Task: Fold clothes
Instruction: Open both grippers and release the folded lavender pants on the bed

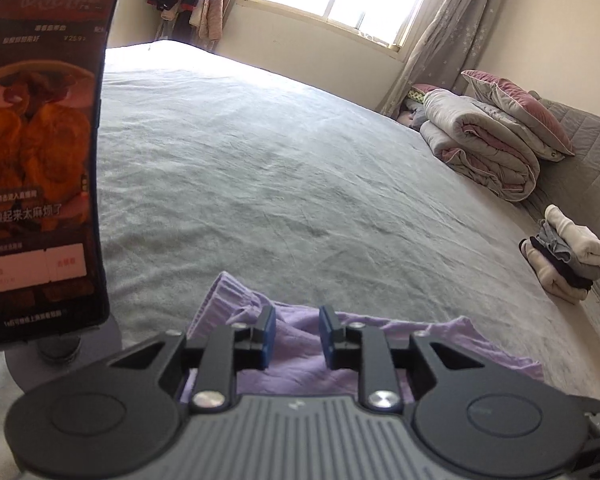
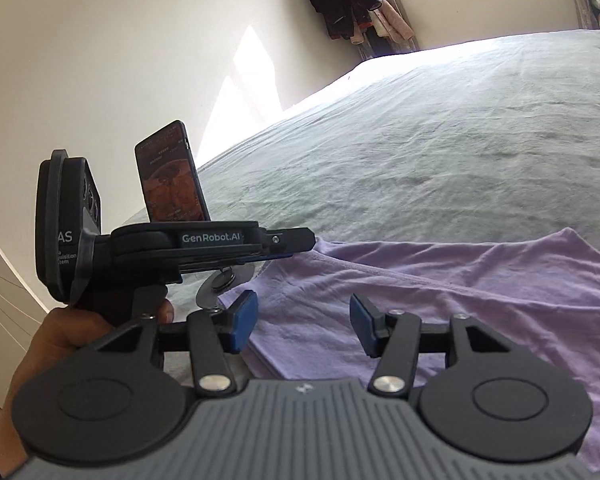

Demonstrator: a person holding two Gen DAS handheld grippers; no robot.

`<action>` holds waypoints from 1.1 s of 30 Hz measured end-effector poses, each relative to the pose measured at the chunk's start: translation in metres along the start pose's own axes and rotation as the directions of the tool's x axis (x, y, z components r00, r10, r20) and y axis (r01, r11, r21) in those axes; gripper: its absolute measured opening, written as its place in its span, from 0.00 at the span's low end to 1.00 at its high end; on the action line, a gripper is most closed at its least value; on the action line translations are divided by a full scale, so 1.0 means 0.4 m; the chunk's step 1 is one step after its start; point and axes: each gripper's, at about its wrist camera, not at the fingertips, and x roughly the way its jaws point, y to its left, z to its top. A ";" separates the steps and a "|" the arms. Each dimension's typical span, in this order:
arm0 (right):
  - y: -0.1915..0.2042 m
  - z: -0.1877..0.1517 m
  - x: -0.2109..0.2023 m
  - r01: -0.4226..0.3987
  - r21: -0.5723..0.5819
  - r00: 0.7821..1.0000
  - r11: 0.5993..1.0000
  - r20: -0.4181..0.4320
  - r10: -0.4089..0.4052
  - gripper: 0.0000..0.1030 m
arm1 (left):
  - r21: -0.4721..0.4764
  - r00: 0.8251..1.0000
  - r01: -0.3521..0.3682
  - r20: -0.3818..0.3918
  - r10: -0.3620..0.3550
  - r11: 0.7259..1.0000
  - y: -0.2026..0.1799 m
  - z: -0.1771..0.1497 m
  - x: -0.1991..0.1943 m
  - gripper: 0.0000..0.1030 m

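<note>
Lying flat on the grey-green bedsheet near its front edge, the pale lilac cotton garment sits where both tools can reach it without stretching across the bed. In the right wrist view it looks already doubled over: a straight, layered edge runs along its left side, which suggests a fold has been laid and the cloth released to settle.

The right gripper hangs above that folded edge with its blue pads standing well apart and nothing between them, a spacing that suits letting go or lining up for a new pinch. The left gripper is only narrowly parted; lilac fabric shows through the gap, but whether the pads brush the cloth I cannot tell from this angle, and it reads as hovering rather than gripping. Seen from the right wrist camera, that same tool is held level by a hand wrapped round its grip, pointing in over the garment's far corner.

A black smartphone on a round metal stand is propped upright just left of the garment, its screen lit and facing the person, likely for watching while working. At the far right side of the bed, a small stack of folded white and grey clothes is kept well apart from the work area, with rolled quilts and a pink-edged pillow pushed toward the headboard, leaving the middle for spreading each piece.
</note>
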 end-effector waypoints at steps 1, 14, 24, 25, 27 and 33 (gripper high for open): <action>-0.020 -0.002 -0.011 0.024 -0.004 1.000 1.000 0.000 -0.024 0.54 | 0.005 1.000 -0.017 -0.016 0.017 1.000 -0.002 -0.003 0.011 0.23; -0.275 -0.047 -0.185 0.285 0.016 0.958 0.958 -0.016 -0.285 0.54 | 0.022 0.998 -0.063 -0.010 0.063 0.998 0.011 -0.031 0.041 0.21; -0.361 0.003 -0.346 0.321 0.097 0.947 0.942 -0.032 -0.319 0.54 | 0.116 0.996 -0.085 -0.021 0.088 0.990 -0.126 -0.042 0.048 0.52; -0.372 0.008 -0.357 0.314 0.116 0.949 0.942 -0.036 -0.312 0.54 | 0.126 0.996 -0.078 -0.029 0.082 0.989 -0.148 -0.047 0.051 0.54; -0.393 0.013 -0.371 0.293 0.166 0.956 0.942 -0.035 -0.291 0.54 | 0.148 0.997 -0.061 -0.046 0.068 0.987 -0.185 -0.056 0.052 0.55; -0.463 0.023 -0.406 0.205 0.339 0.977 0.918 -0.024 -0.210 0.54 | 0.166 0.992 -0.015 -0.123 0.036 0.986 -0.287 -0.090 0.039 0.56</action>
